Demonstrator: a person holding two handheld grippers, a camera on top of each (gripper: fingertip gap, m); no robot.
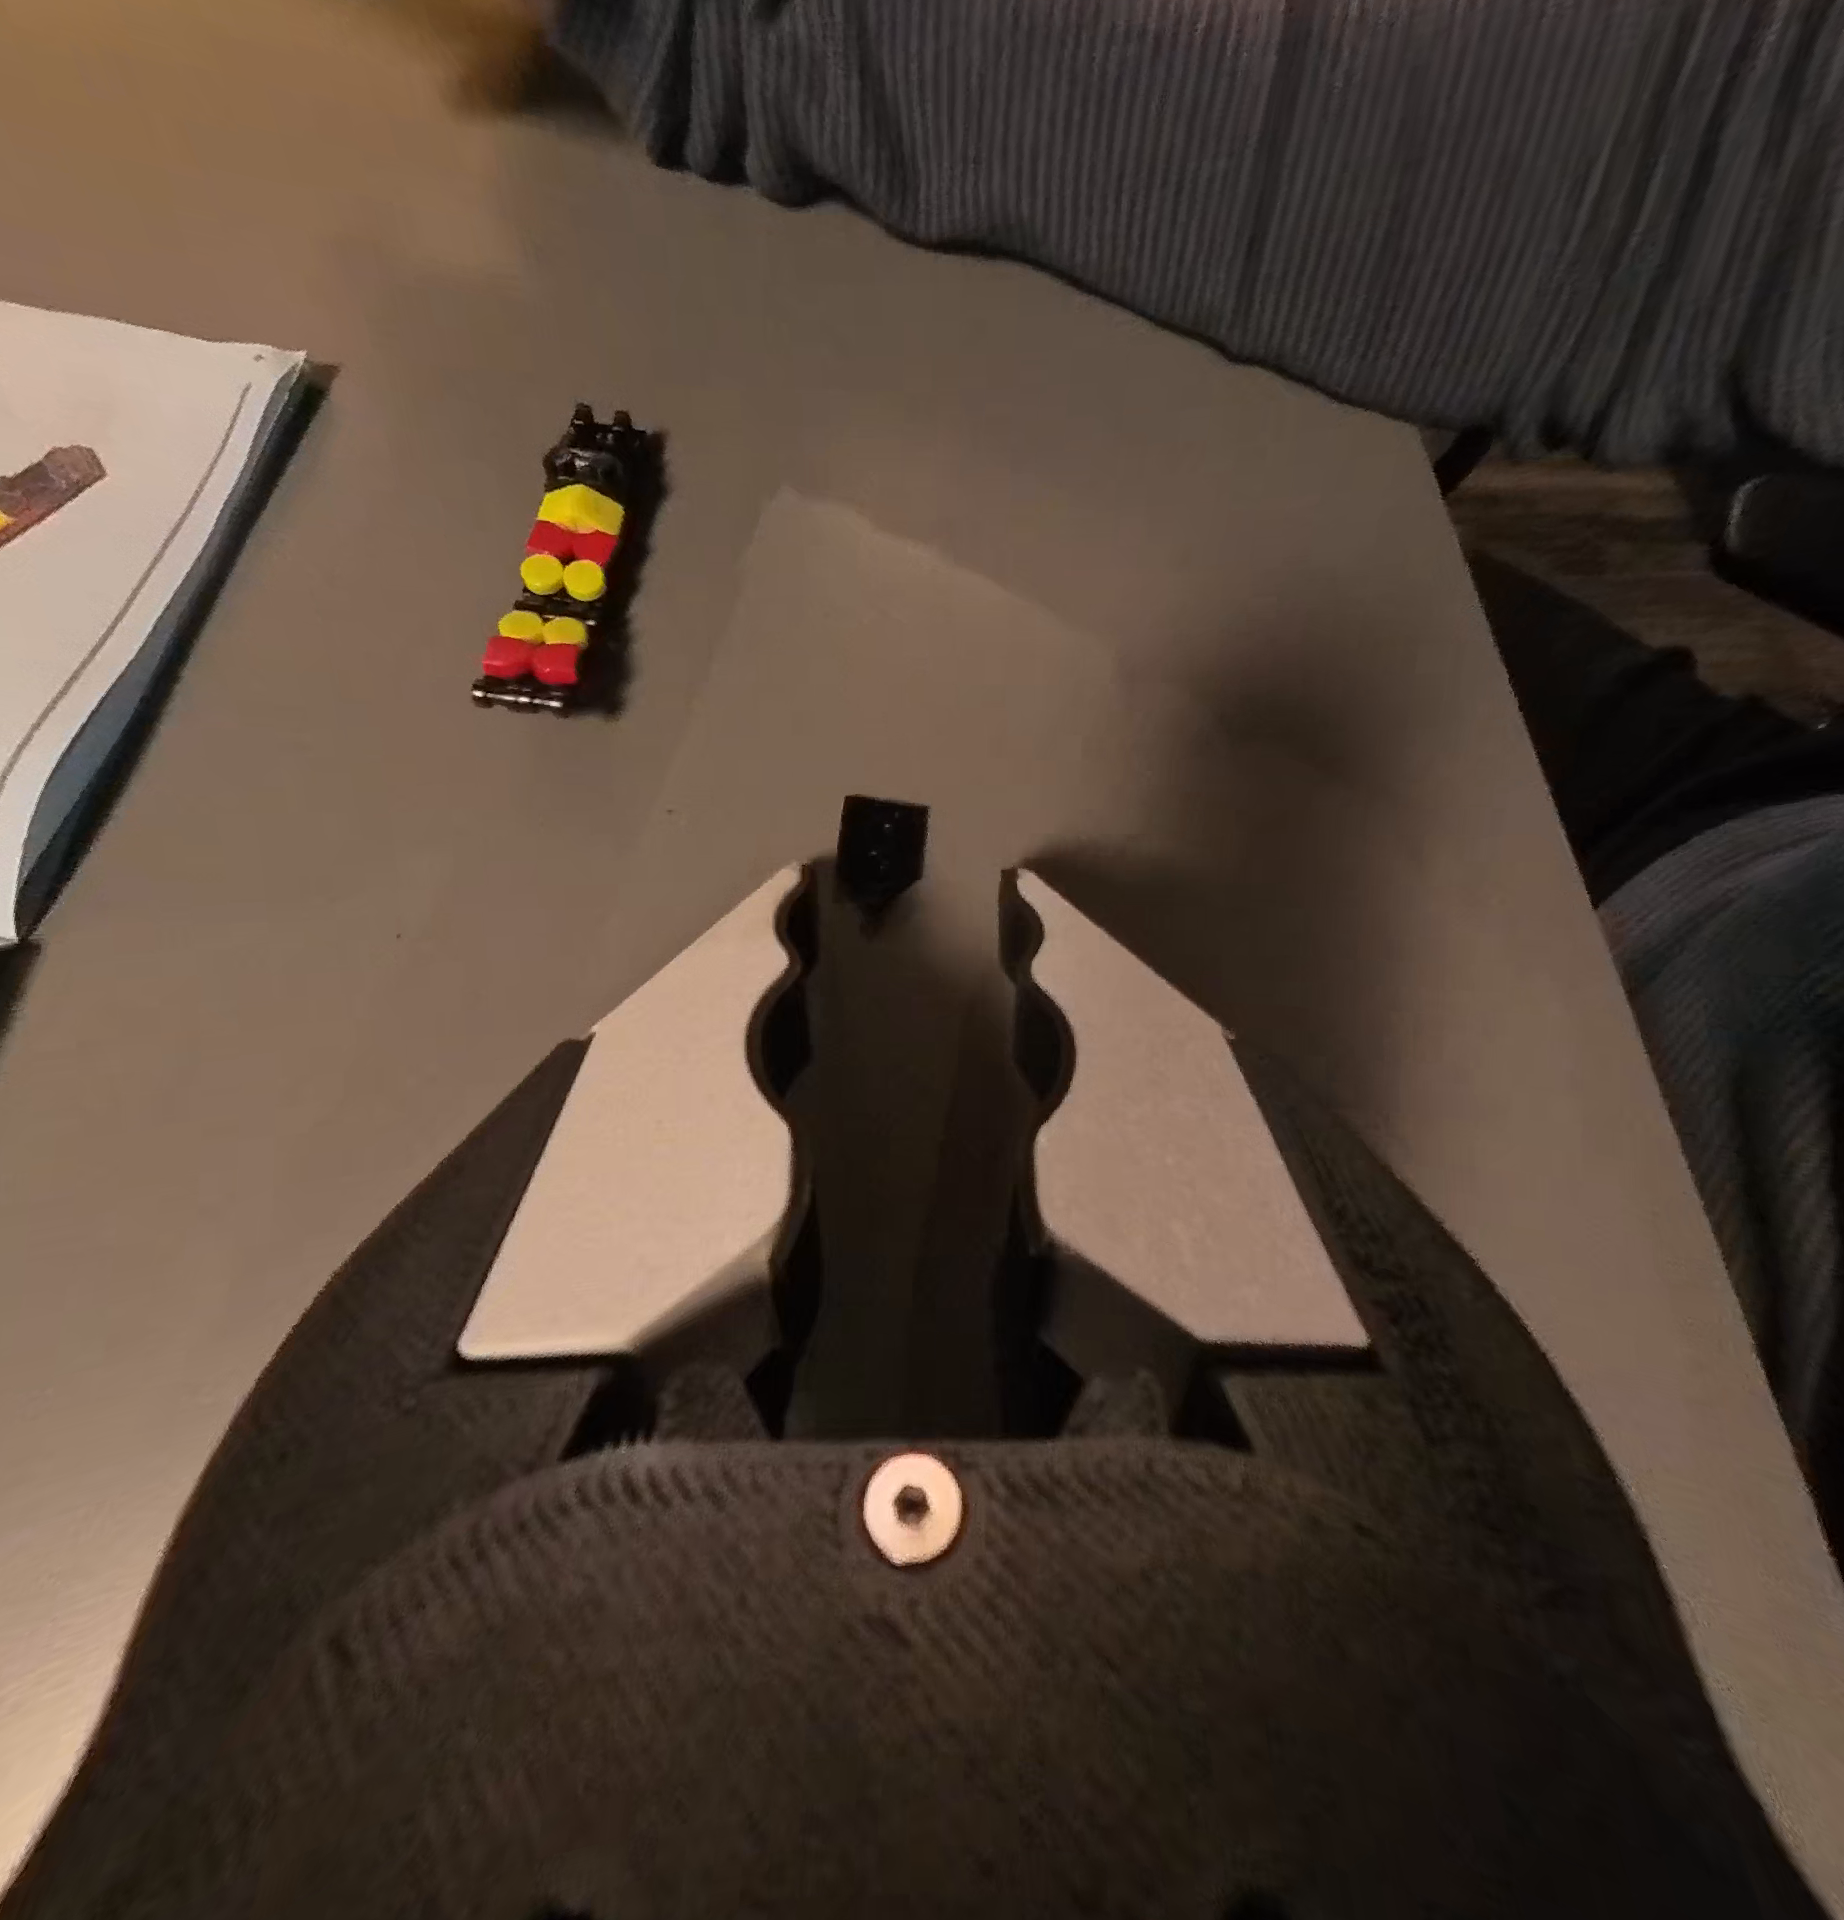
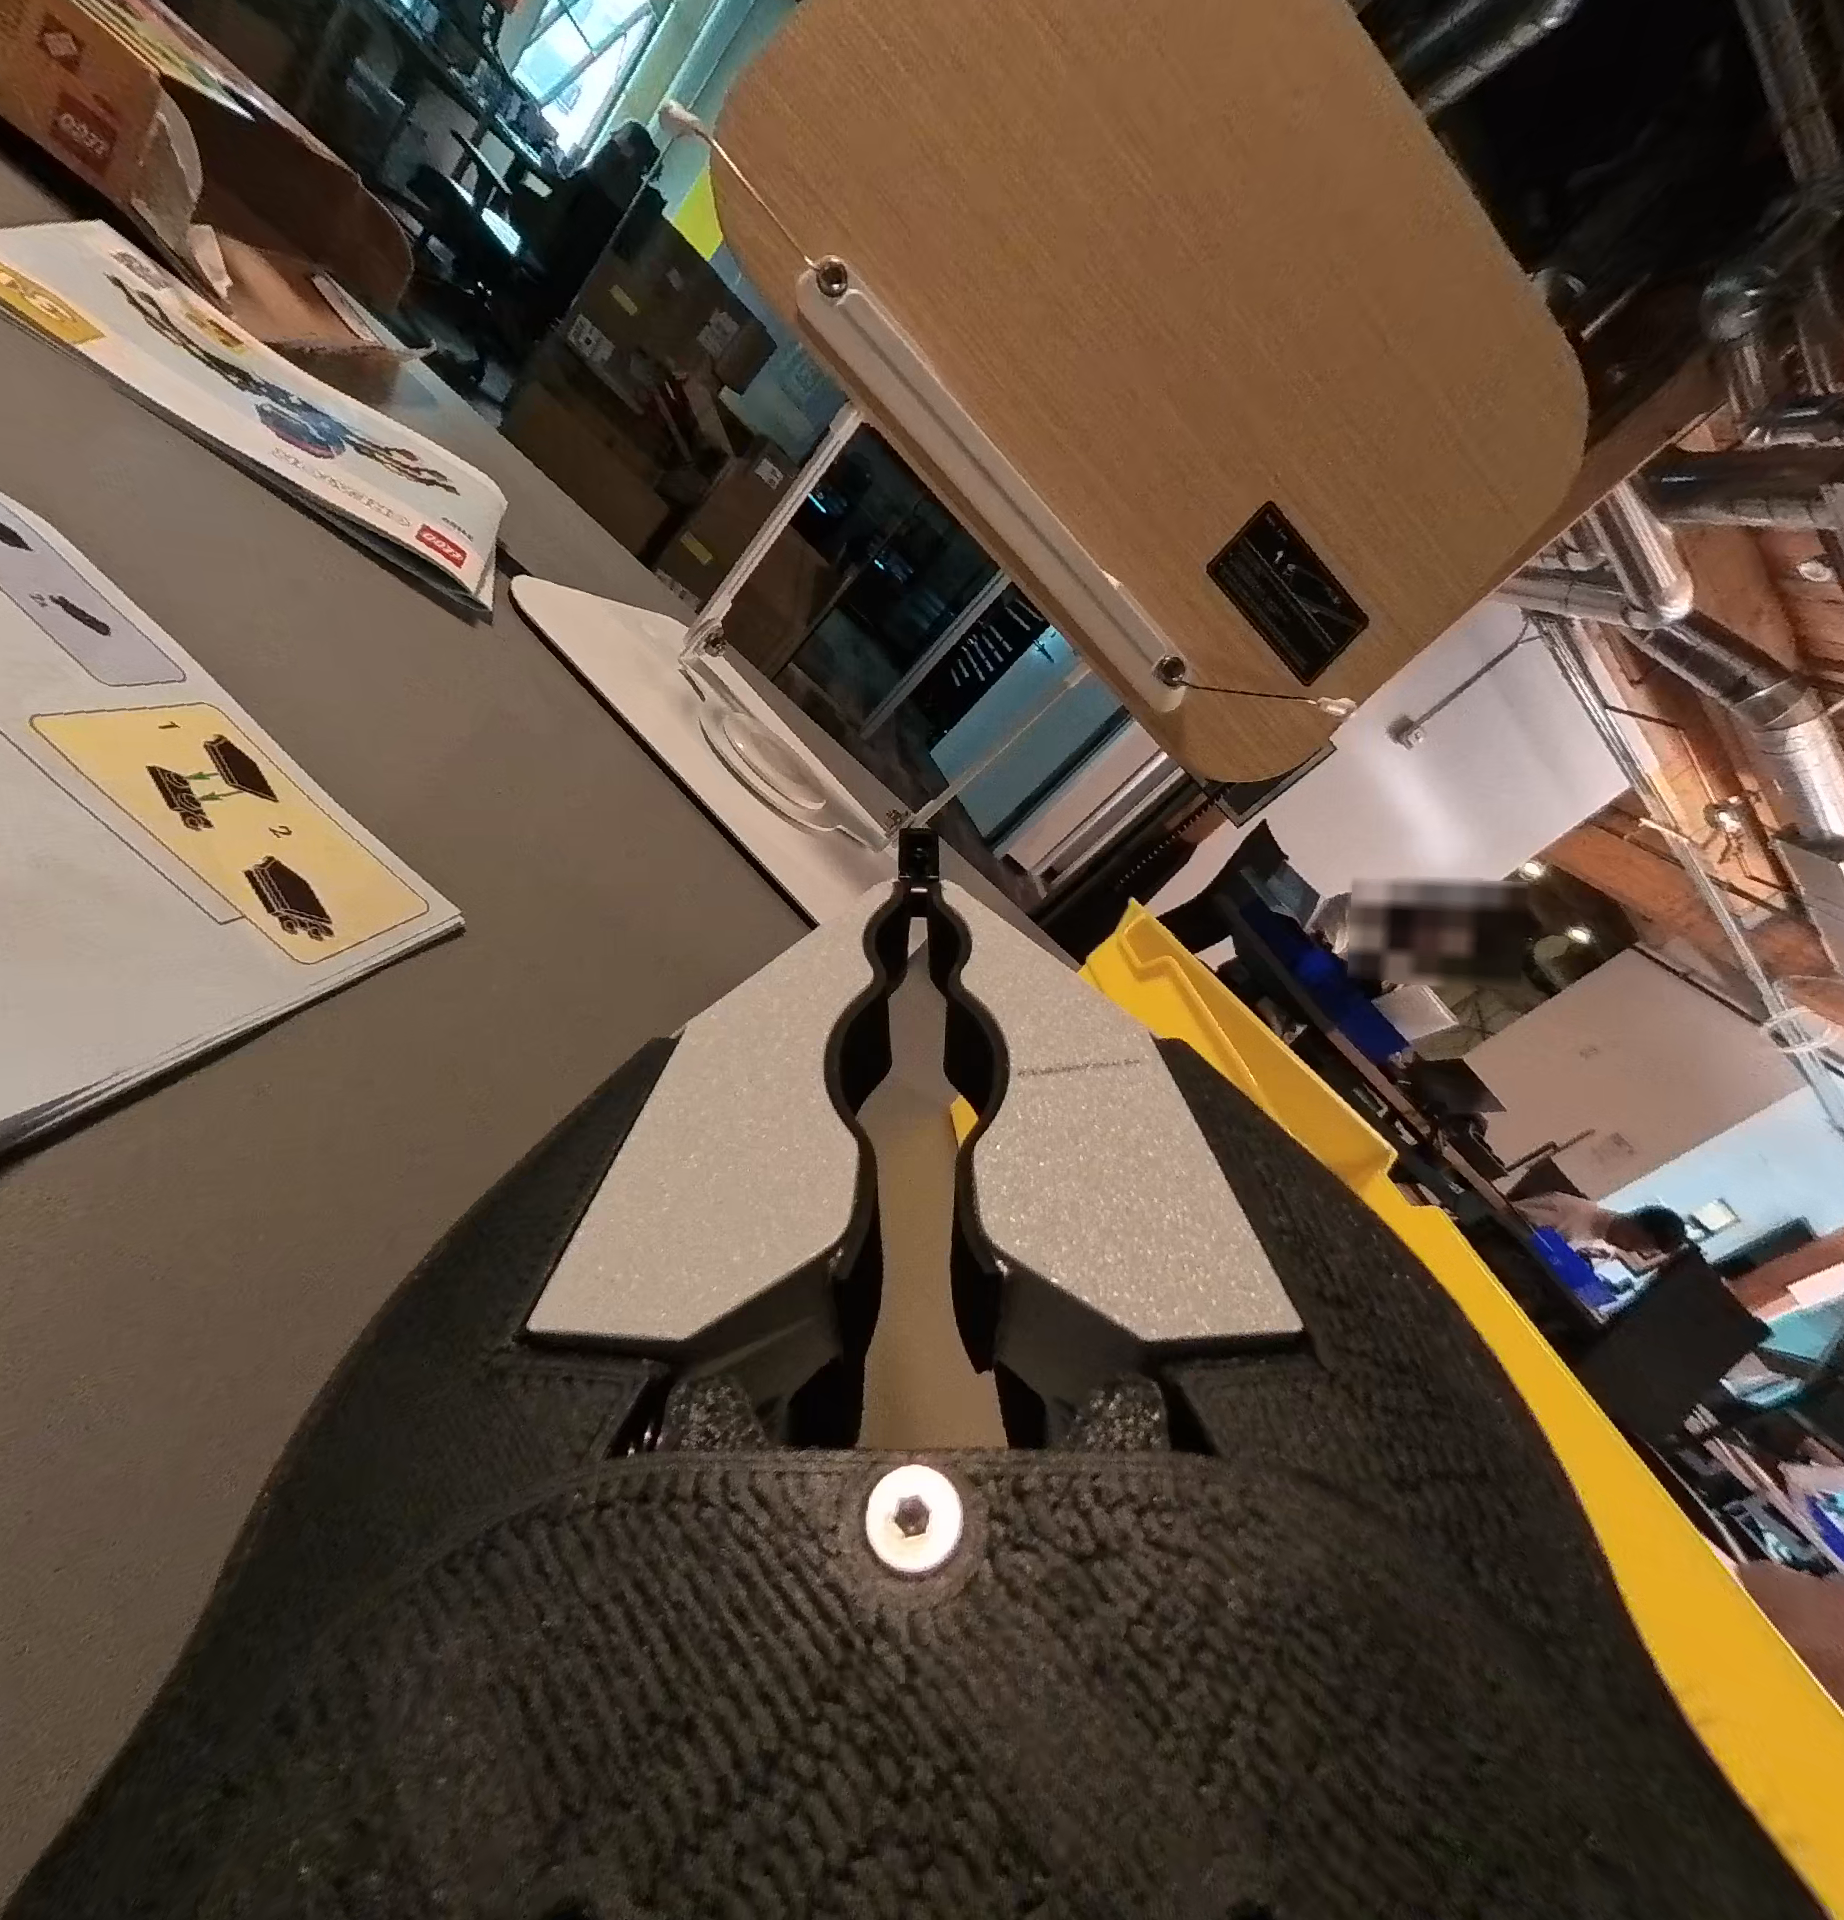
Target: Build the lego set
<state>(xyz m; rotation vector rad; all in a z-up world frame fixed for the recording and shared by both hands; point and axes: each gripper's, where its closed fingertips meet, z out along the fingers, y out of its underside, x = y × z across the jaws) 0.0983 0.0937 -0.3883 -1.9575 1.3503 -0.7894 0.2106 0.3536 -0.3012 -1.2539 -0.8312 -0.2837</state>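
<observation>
A partly built lego strip (image 1: pixel 570 566) lies on the grey table (image 1: pixel 1001 468), black with red and yellow pieces on top, ahead and to the left of my left gripper (image 1: pixel 910 878). The left gripper is open, with a small black brick (image 1: pixel 882 847) at its tips, close to the left finger. I cannot tell whether that brick rests on the table or touches the finger. My right gripper (image 2: pixel 916 894) is lifted above the table edge and is shut on a tiny black piece (image 2: pixel 916 860) that sticks out past its tips.
An open instruction booklet (image 1: pixel 97 582) lies at the left and also shows in the right wrist view (image 2: pixel 170 810). A second booklet (image 2: pixel 274 416) and a cardboard box (image 2: pixel 170 135) lie farther back. A yellow bin (image 2: pixel 1417 1247) stands to the right. A person's ribbed dark clothing (image 1: pixel 1313 187) borders the table. My right fingertips sit around 30 cm from my left ones.
</observation>
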